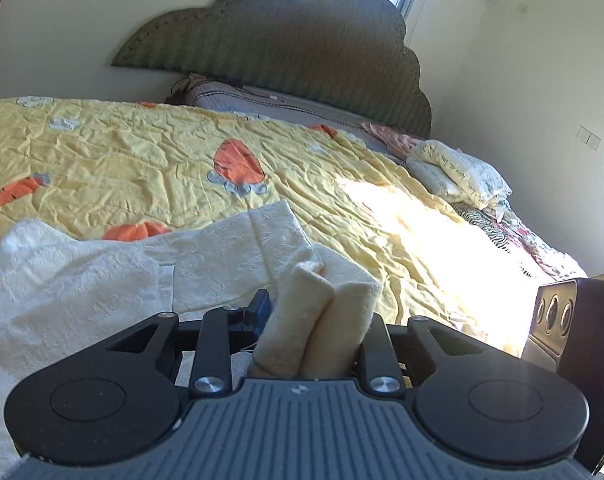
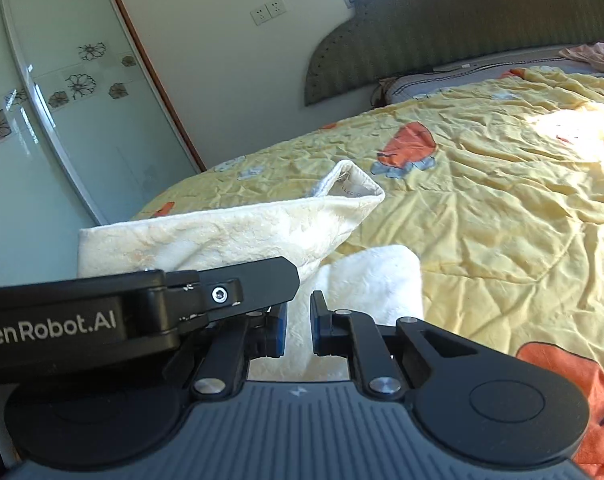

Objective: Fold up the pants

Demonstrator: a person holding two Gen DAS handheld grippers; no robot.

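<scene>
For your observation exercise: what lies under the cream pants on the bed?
The cream pants lie on a yellow quilt with orange carrot prints. The part of it directly beneath them is covered.

The left gripper [image 1: 316, 312] is angled downward with its jaws parted around bunched cloth, its right finger hidden, while the right gripper [image 2: 298, 326] is likewise angled downward, its blue pads [image 2: 316, 320] closed on fabric, with the left gripper's body crossing just above its left finger.

One pants [image 1: 101, 280], two tools [image 1: 302, 320], one bedspread [image 1: 141, 152]
</scene>
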